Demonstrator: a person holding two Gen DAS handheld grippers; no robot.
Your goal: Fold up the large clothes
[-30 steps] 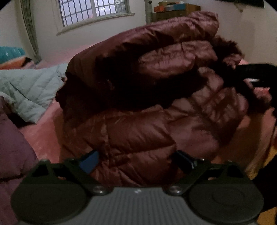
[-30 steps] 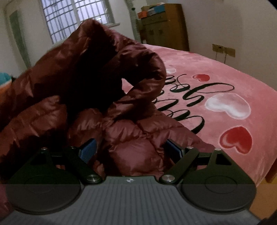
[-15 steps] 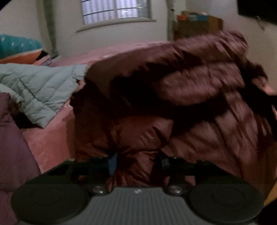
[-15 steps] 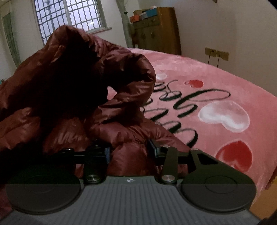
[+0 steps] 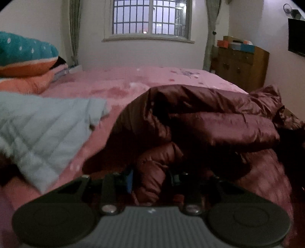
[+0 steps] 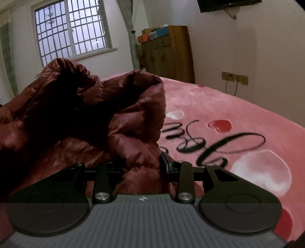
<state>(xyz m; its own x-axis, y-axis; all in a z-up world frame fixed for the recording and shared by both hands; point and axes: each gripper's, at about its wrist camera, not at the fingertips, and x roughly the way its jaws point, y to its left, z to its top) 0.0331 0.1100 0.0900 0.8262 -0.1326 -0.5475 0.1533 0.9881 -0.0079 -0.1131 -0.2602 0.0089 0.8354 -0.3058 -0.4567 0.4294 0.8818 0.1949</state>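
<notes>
A shiny maroon puffer jacket (image 5: 209,122) lies bunched in thick folds on the pink bed (image 5: 133,84). My left gripper (image 5: 150,177) is shut on a padded fold at the jacket's near edge. In the right wrist view the same jacket (image 6: 76,118) rises in a heap on the left, and my right gripper (image 6: 143,167) is shut on another fold of it. The pink blanket with hearts and black script (image 6: 238,133) lies to the right of it.
A pale blue quilted garment (image 5: 38,129) lies on the bed to the left. Stacked teal and orange bedding (image 5: 24,57) sits at the far left. A wooden cabinet (image 6: 167,55) stands against the far wall by the window (image 5: 148,17).
Both grippers closed on folds of the jacket. The raised bundle of jacket came down and now lies lower on the bed; the left view now sees over it to the window.
</notes>
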